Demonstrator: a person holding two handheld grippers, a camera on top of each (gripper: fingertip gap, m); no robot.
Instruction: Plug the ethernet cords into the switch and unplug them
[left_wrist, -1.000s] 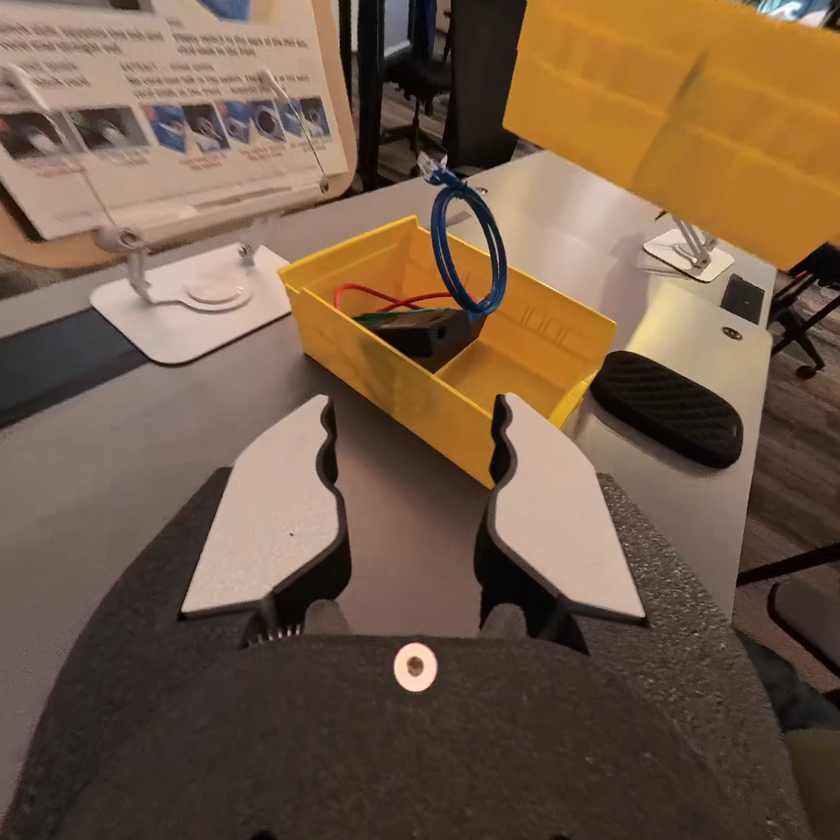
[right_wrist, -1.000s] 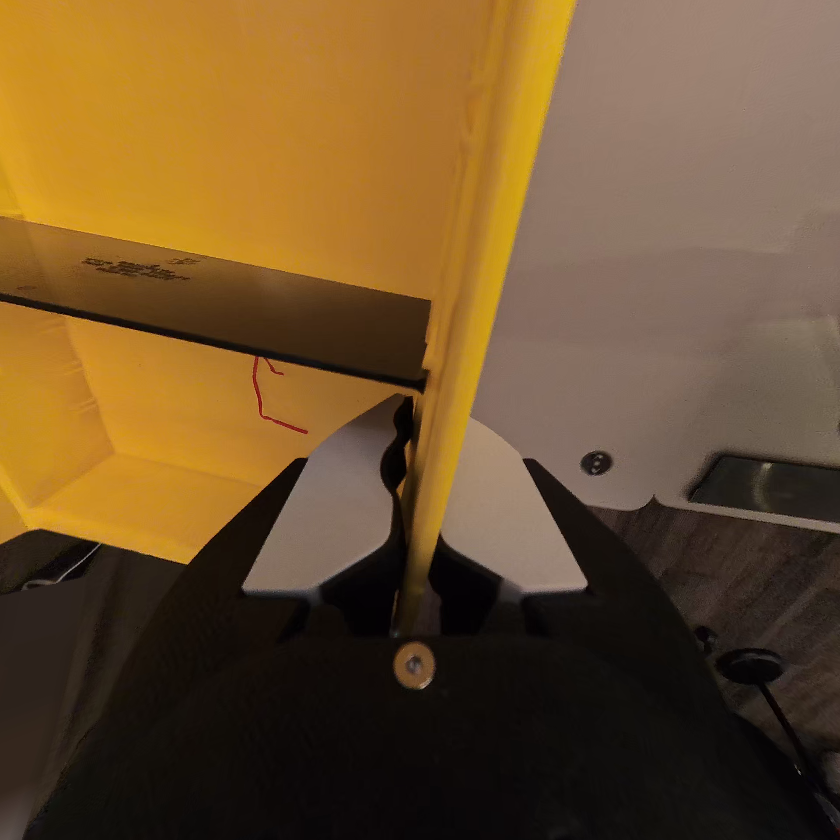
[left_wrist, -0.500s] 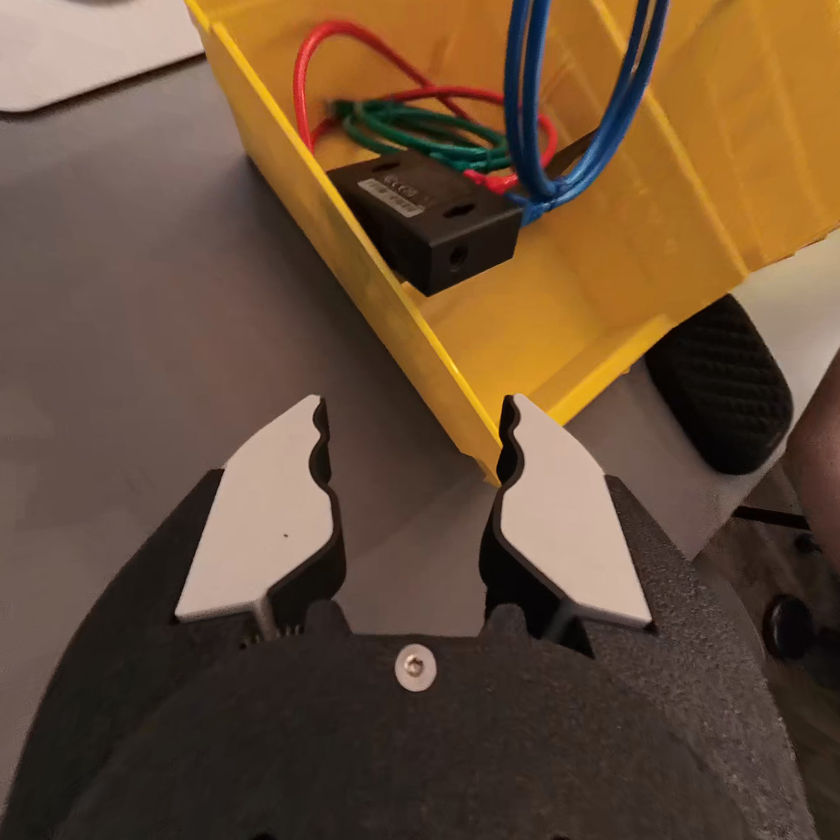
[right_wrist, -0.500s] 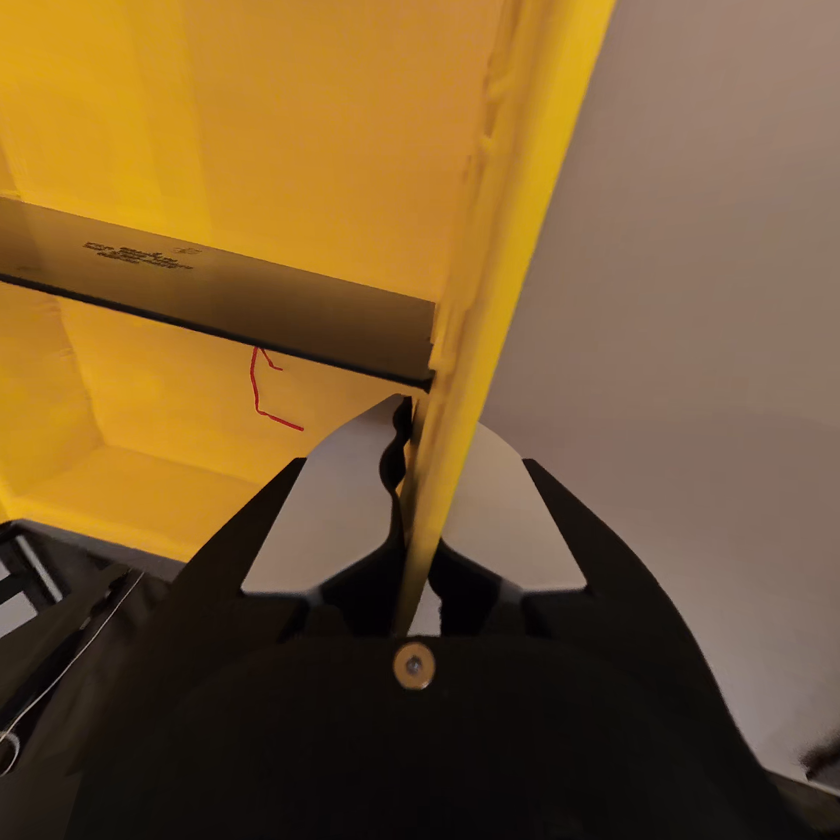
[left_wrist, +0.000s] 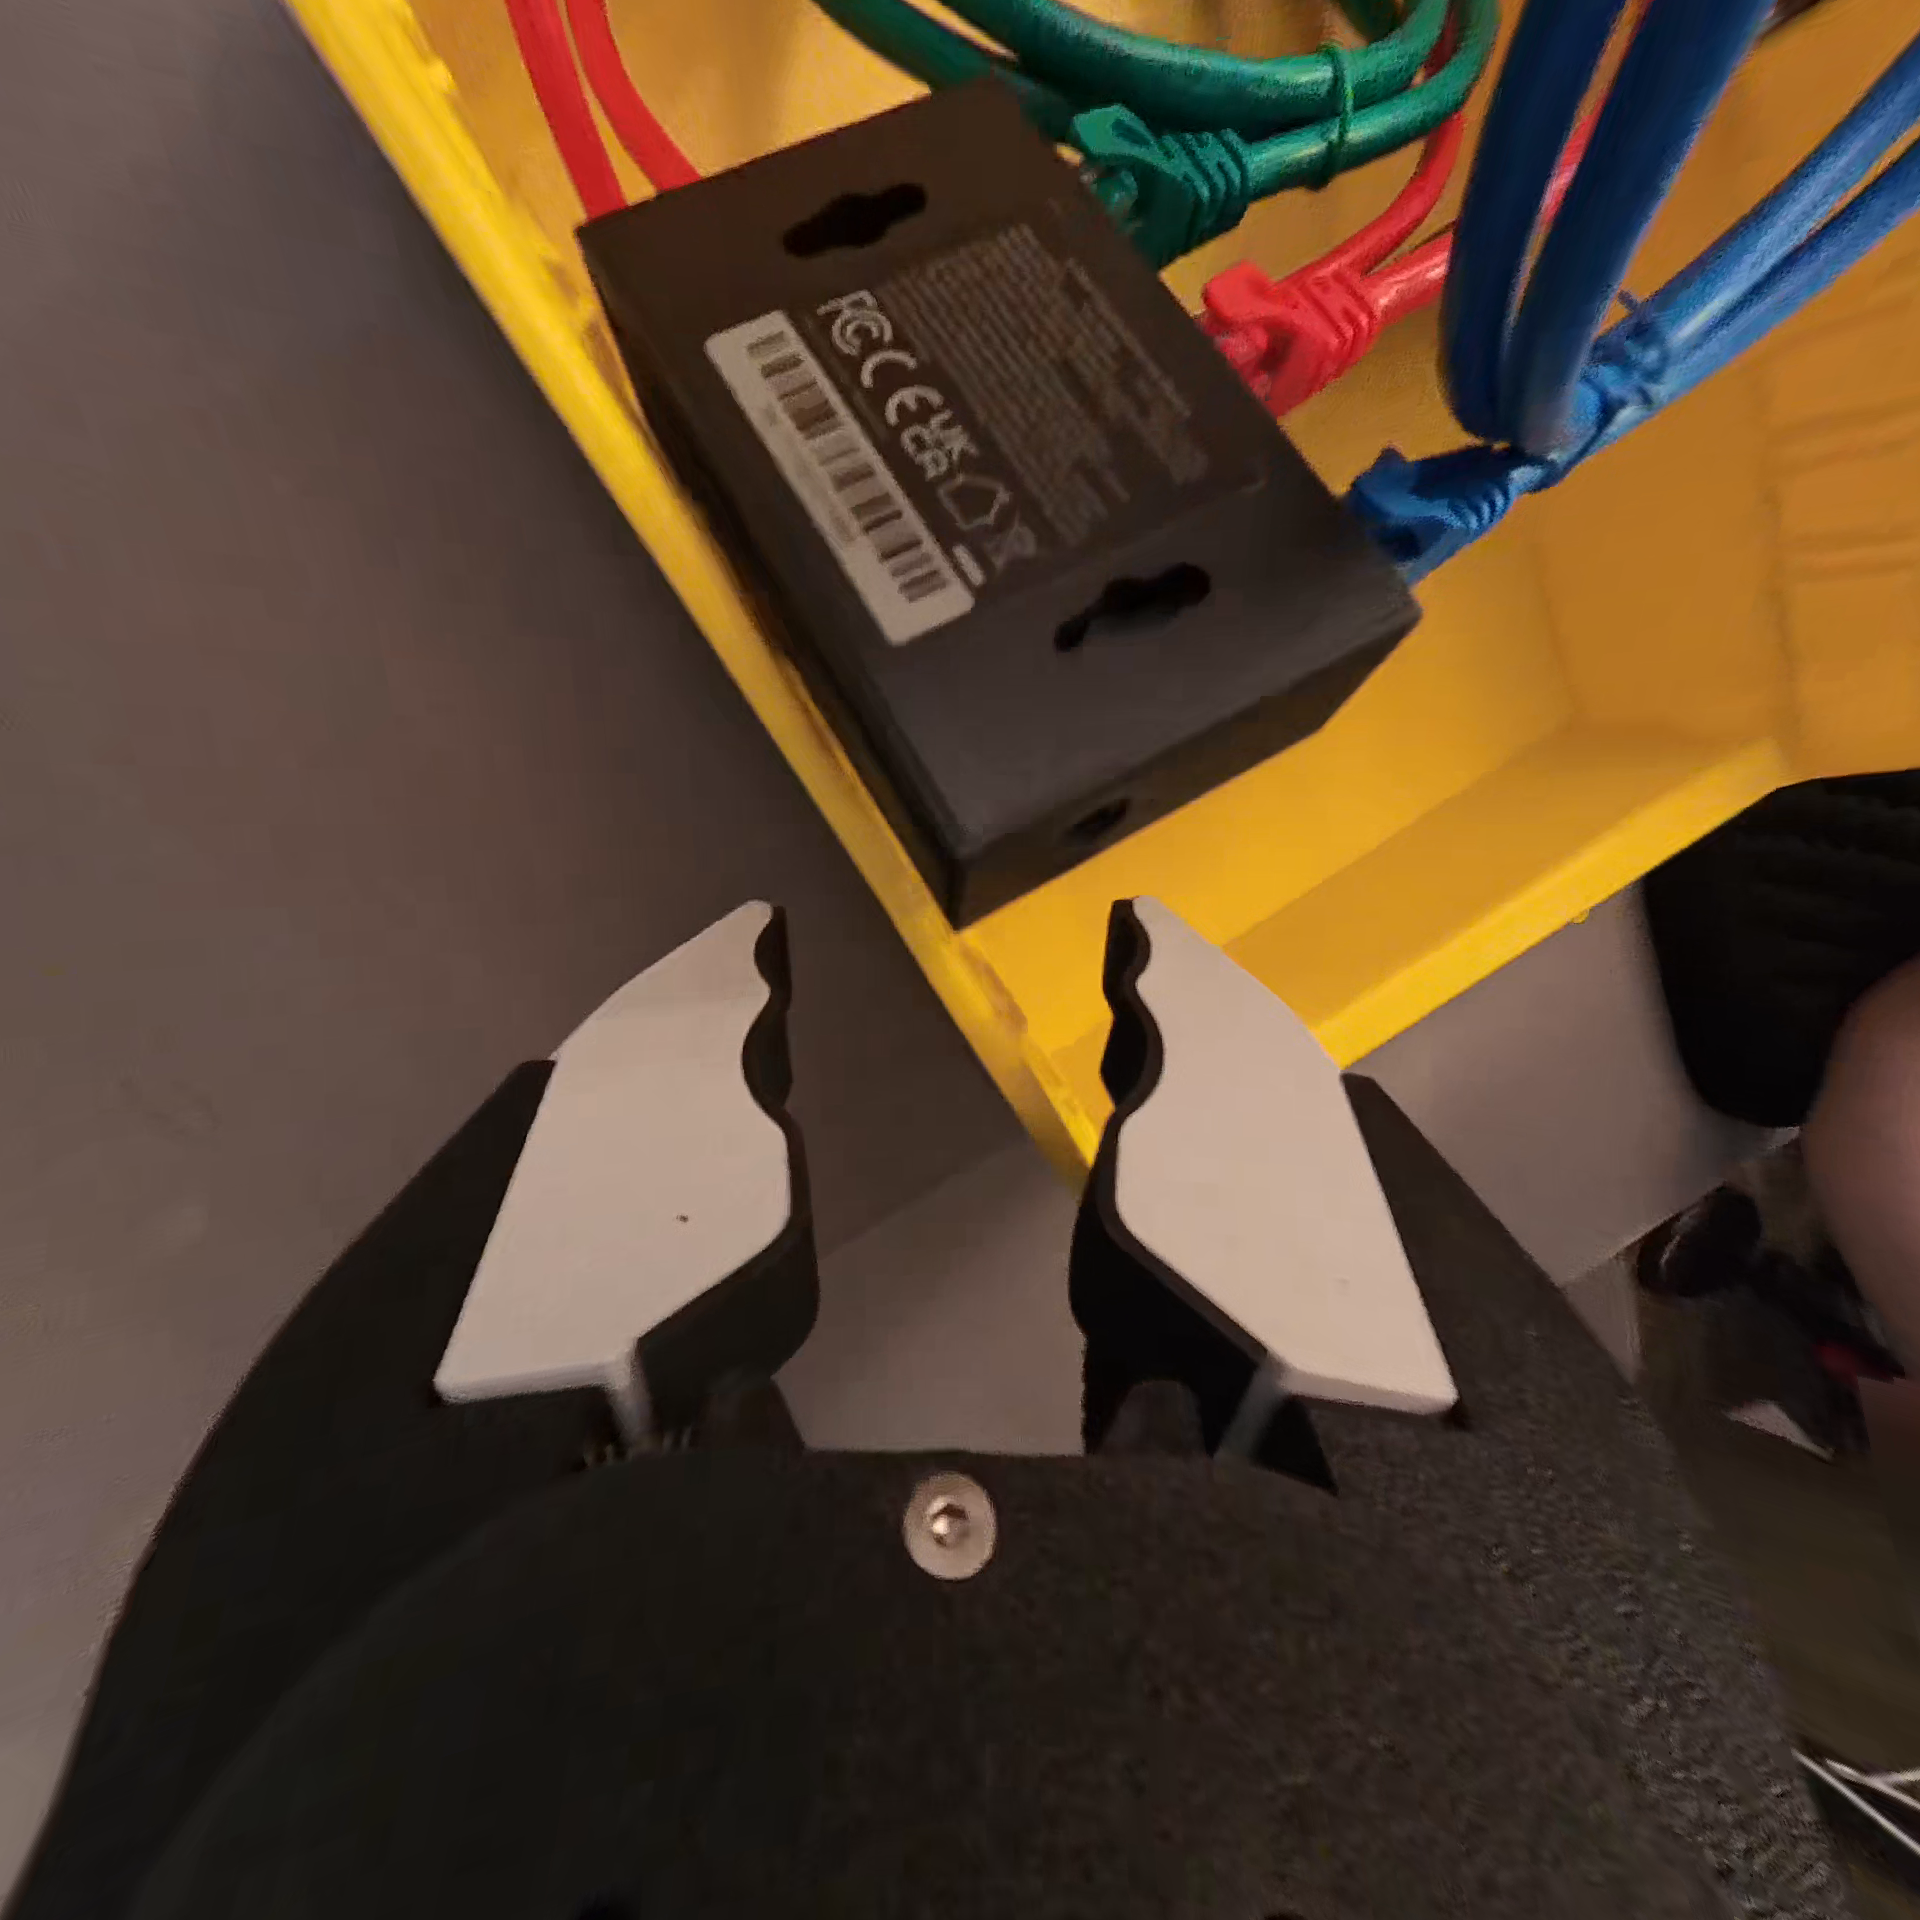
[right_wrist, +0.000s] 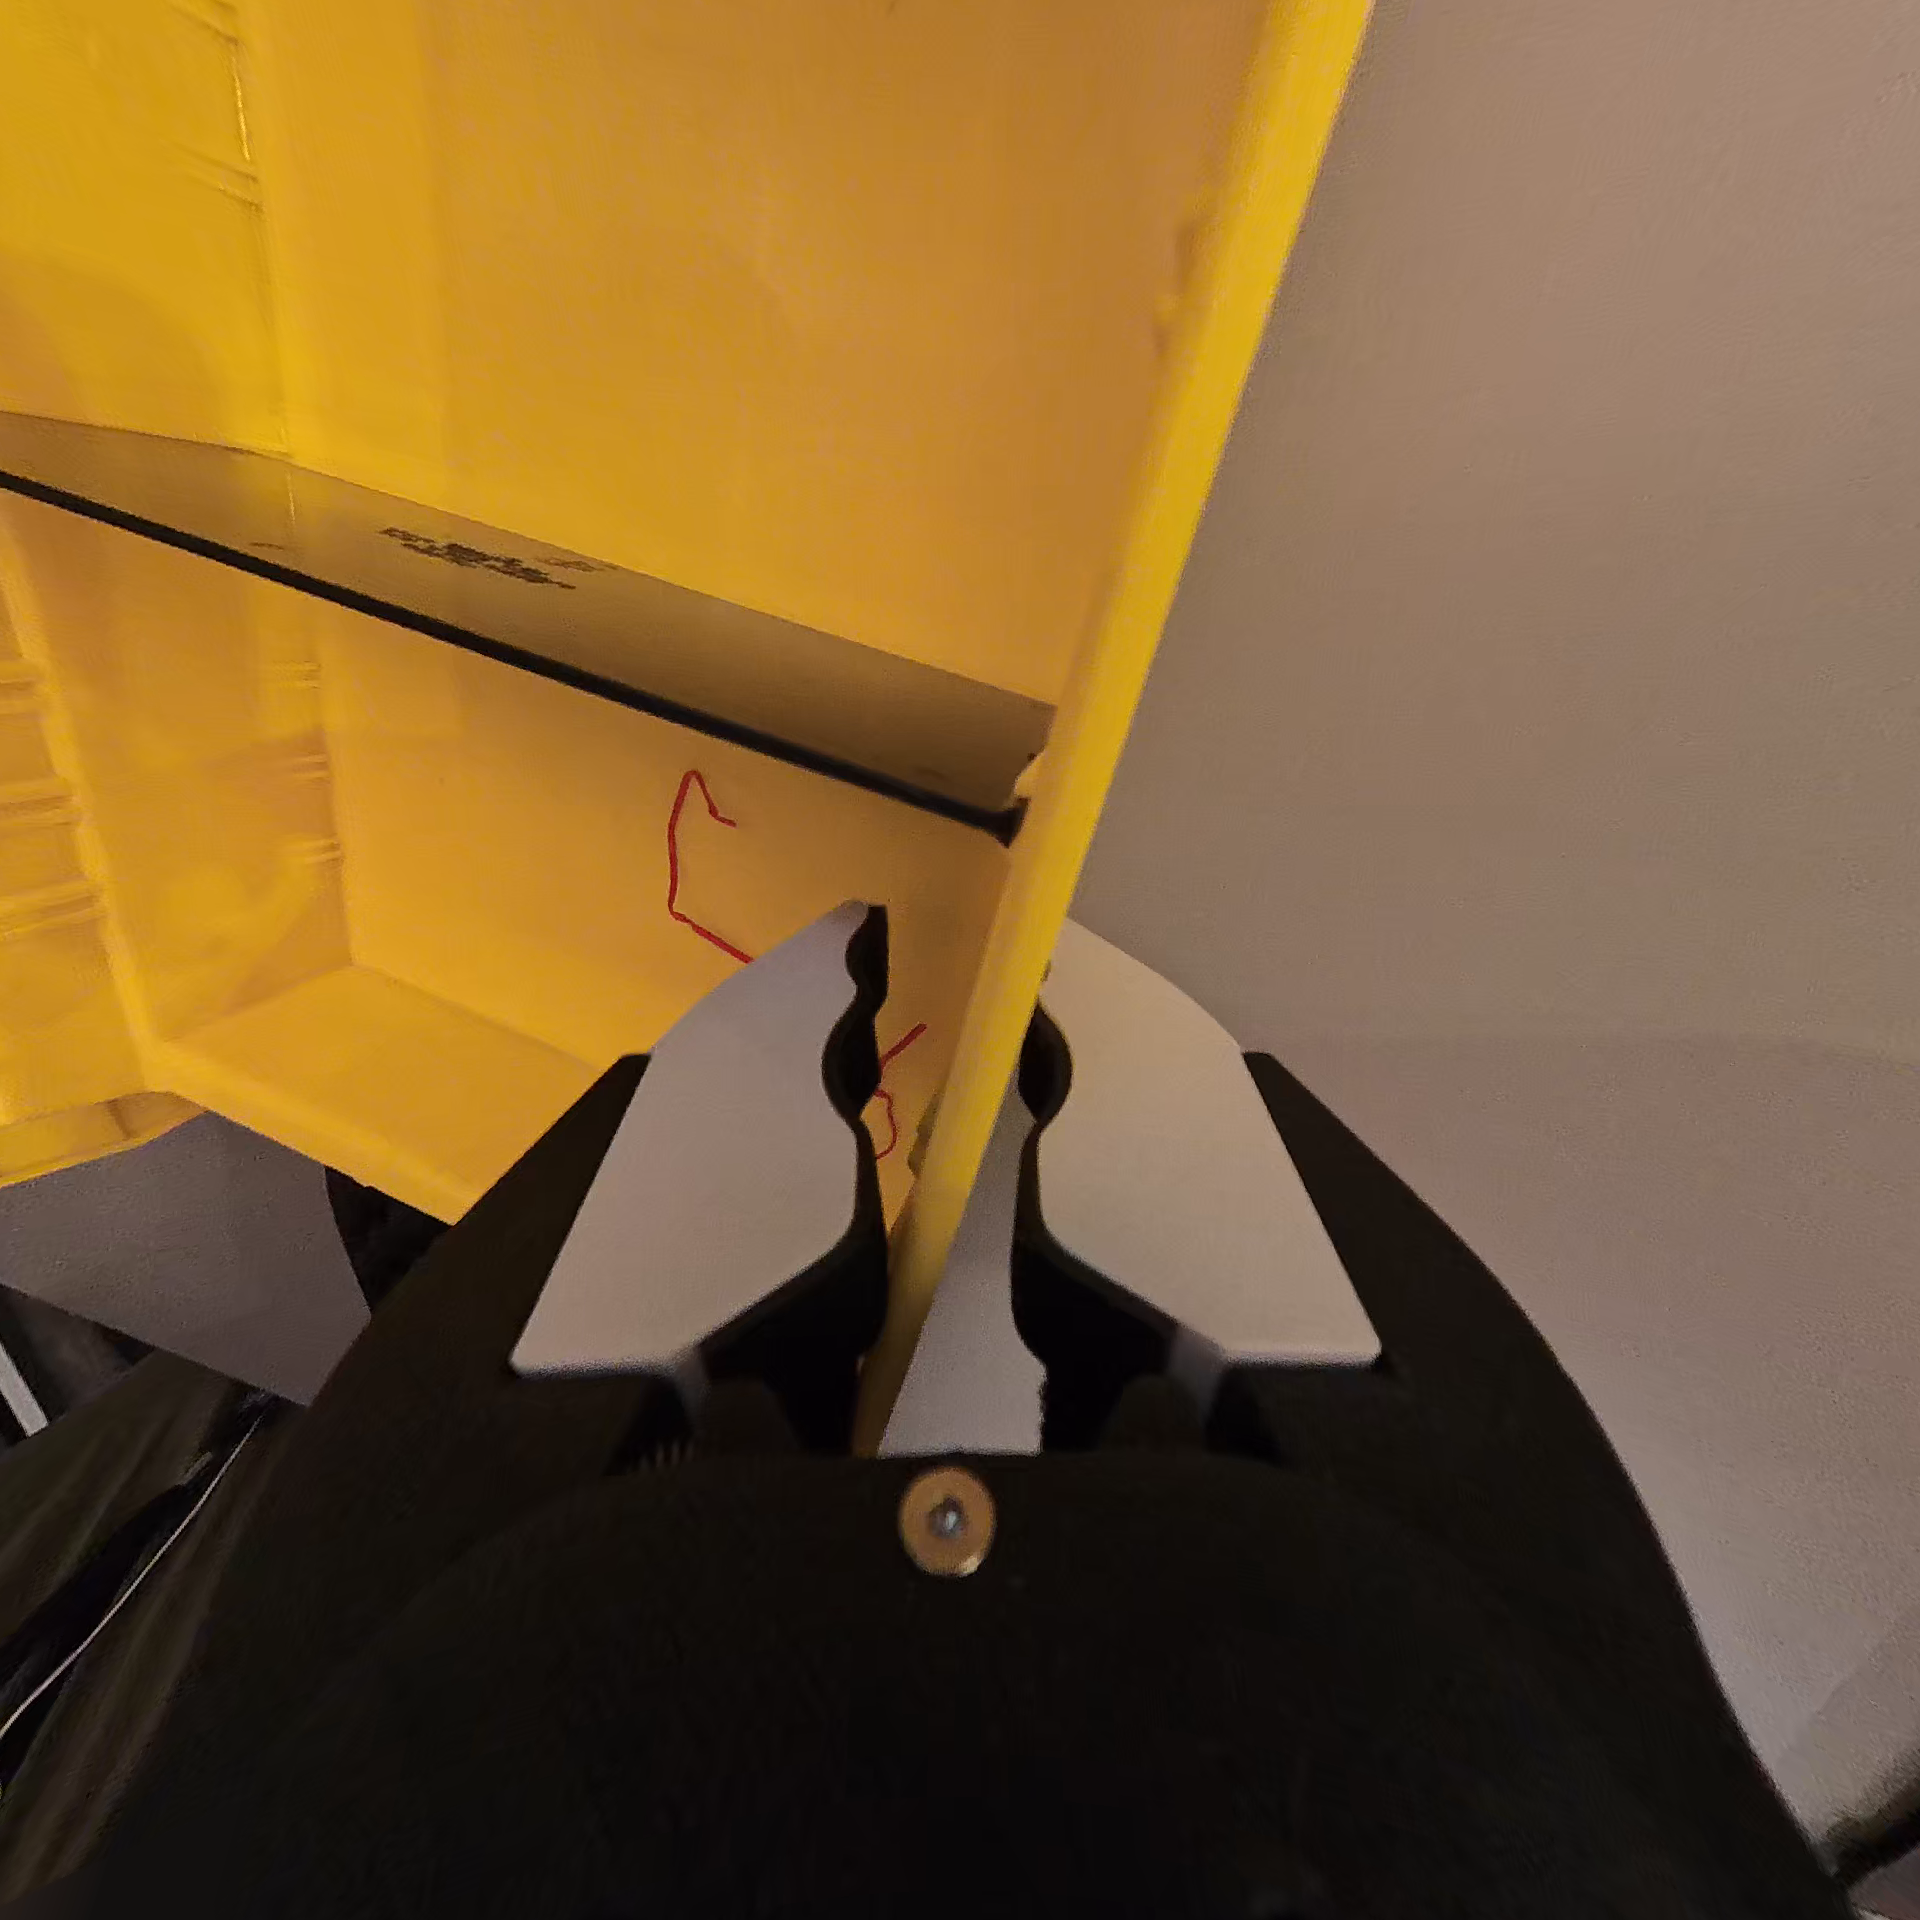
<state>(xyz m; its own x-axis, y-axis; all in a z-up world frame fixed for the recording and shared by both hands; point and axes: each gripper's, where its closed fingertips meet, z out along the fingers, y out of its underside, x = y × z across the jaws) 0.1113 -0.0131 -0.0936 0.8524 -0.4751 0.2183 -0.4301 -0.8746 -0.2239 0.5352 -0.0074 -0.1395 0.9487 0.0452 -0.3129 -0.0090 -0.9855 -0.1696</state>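
Note:
In the left wrist view a black switch lies label side up in a yellow bin, against its near wall. Green, red and blue ethernet cords lie coiled beside it, with their plugs near its far side. My left gripper is open and empty, its fingers either side of the bin's near wall just below the switch's corner. In the right wrist view my right gripper is open around the side wall of a yellow bin, and the left pad stands clear of the wall.
A black divider crosses the bin in the right wrist view, and a thin red wire lies on its floor. A black padded rest sits on the grey table right of the bin. A hand shows at the right edge. Across from one pair of fingers to the other is roughly 45 cm. The black switch is closer to my left gripper, around 7 cm from its tips; the right tips are 40 cm off.
My left gripper moved in close over the bin and switch, and its jaws narrowed a little. My right gripper, which was shut on the bin wall, opened and let it go.

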